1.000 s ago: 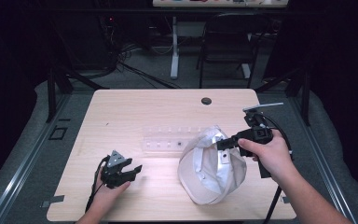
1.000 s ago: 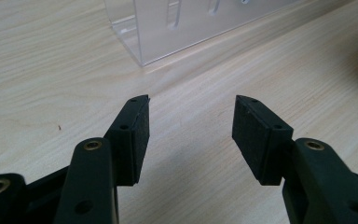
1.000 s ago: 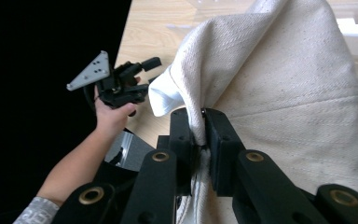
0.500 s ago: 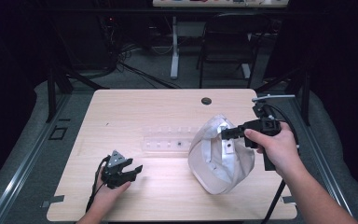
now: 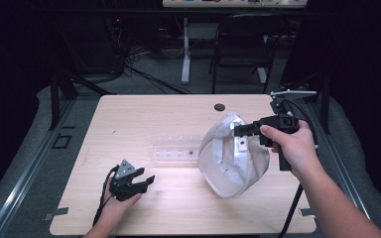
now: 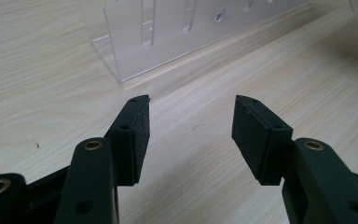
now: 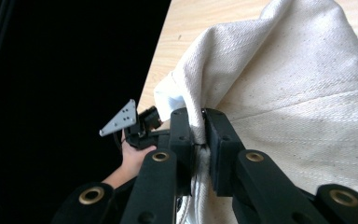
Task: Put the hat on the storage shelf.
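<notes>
cap (image 5: pixel 233 156) now hanging off the table (image 5: pixel 144 124) at its right side, right gripper (image 5: pixel 243 130) clamping its fabric and lifting it since a second ago; left gripper (image 5: pixel 140 181) idling with jaws apart, so the pickup is looking done.

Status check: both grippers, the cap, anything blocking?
Right gripper shut on white cap, cap hanging above table. Left gripper open, low over table. Clear plastic rack beside cap, nothing blocking.
</notes>
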`<state>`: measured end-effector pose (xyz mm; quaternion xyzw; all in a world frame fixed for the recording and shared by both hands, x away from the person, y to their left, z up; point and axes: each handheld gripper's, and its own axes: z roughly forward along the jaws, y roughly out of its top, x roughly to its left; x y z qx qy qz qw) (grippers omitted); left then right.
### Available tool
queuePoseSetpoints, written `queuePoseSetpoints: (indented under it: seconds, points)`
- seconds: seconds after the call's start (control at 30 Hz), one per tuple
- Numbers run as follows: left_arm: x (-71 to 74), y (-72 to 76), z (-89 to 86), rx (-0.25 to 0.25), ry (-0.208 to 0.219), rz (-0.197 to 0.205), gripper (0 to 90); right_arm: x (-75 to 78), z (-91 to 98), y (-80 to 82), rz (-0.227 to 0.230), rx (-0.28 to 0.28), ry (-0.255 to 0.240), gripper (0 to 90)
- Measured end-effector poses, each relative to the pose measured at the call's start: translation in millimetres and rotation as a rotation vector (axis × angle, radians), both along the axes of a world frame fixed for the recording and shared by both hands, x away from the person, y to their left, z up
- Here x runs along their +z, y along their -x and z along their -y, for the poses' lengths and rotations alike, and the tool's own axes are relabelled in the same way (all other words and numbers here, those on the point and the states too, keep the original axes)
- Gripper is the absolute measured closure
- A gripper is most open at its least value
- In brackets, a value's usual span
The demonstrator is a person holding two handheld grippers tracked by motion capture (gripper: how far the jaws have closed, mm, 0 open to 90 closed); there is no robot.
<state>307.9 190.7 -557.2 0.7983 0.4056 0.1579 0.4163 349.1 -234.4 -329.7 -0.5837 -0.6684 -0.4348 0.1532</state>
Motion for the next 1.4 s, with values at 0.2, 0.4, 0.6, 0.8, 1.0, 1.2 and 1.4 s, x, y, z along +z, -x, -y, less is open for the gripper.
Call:
queuePoseSetpoints:
  seconds: [0.2, 0.4, 0.6, 0.8, 1.0, 1.2, 1.4]
  points:
    - [0.9, 1.1, 2.9, -0.016, 0.003, 0.004, 47.5, 4.2, -8.4, -6.9, 0.035, 0.003, -0.040, 82.1]
    - [3.2, 2.7, 4.9, -0.023, 0.010, 0.017, 47.4, 6.6, -17.2, -14.0, 0.039, -0.001, -0.063, 82.1]
    - [6.8, 6.0, 8.8, -0.029, 0.021, 0.031, 46.7, 9.4, -25.3, -21.5, 0.047, -0.002, -0.079, 82.1]
    - [9.1, 7.4, 11.1, -0.041, 0.027, 0.032, 46.6, 14.5, -33.6, -29.1, 0.063, -0.012, -0.098, 82.1]
    - [14.7, 8.6, 12.5, -0.038, 0.044, 0.054, 46.6, 14.8, -39.1, -38.4, 0.063, -0.025, -0.119, 82.1]
    - [24.5, 10.0, 20.0, -0.056, 0.047, 0.096, 46.1, 16.6, -43.1, -48.2, 0.066, -0.052, -0.140, 82.1]
    - [33.6, 7.1, 35.1, -0.096, 0.021, 0.121, 46.1, 20.9, -48.0, -57.5, 0.070, -0.084, -0.149, 82.1]
